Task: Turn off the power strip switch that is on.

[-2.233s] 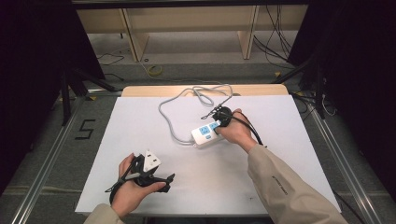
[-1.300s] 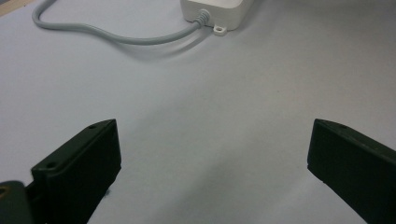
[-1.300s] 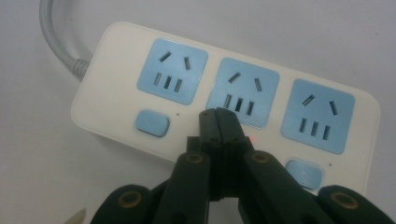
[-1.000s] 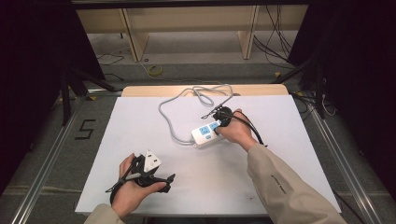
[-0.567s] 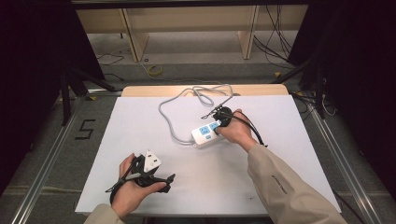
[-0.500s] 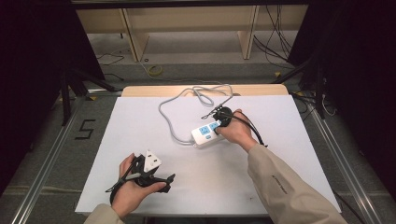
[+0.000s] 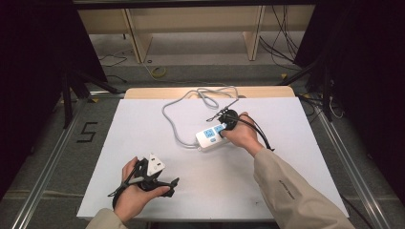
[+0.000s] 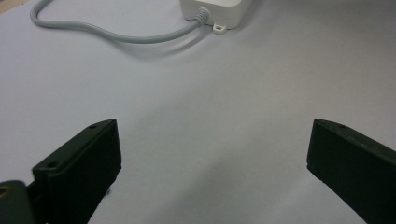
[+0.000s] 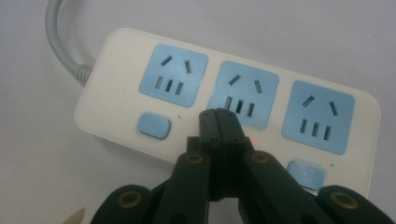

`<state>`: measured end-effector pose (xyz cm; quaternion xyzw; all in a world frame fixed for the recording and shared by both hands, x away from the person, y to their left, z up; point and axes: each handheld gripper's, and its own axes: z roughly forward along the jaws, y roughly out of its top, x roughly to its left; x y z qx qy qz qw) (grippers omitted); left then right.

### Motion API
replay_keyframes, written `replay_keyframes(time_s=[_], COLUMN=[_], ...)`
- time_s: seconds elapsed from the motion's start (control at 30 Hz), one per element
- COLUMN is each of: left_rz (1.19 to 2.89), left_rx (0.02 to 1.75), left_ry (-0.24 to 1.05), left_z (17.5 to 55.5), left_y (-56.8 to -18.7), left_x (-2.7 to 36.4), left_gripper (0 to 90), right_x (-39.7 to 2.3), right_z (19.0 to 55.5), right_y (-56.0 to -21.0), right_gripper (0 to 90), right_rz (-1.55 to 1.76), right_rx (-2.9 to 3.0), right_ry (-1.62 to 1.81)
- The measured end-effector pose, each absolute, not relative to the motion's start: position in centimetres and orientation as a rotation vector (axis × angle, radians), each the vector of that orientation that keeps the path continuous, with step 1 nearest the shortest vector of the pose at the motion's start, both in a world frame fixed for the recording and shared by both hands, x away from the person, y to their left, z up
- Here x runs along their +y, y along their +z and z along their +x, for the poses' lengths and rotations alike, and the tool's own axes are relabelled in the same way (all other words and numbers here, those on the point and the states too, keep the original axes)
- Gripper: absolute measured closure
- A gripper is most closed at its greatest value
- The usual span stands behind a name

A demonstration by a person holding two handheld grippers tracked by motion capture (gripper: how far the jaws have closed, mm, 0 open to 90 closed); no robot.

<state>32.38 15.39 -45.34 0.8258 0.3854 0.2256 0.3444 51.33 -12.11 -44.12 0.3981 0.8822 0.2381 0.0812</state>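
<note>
White sheeting covers the counter [image 7: 286,157], with cables trailing over the floor behind it. Near the middle lies a white power strip [image 7: 210,137] with blue sockets, its grey cord [image 7: 173,125] looping toward the far edge. The right gripper [image 9: 218,122], jaws pressed together with nothing between them, has its tips on the strip beside a small red light [image 9: 252,140]. The left gripper [image 7: 165,182] rests near the front edge, jaws spread wide and empty.
</note>
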Motion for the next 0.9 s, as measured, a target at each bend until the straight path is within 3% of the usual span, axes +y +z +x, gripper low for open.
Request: replay_keyframes(time_s=[0.9], left_rz=[2.142], left_rx=[1.004], left_ry=[0.585], left_z=[32.4], left_y=[-45.34], left_x=[15.35], left_gripper=[2.7], right_x=[-12.34], right_z=[51.17], right_y=[-43.67], right_gripper=[90.0], right_rz=[1.168], right_rx=[2.611], right_ry=[0.721])
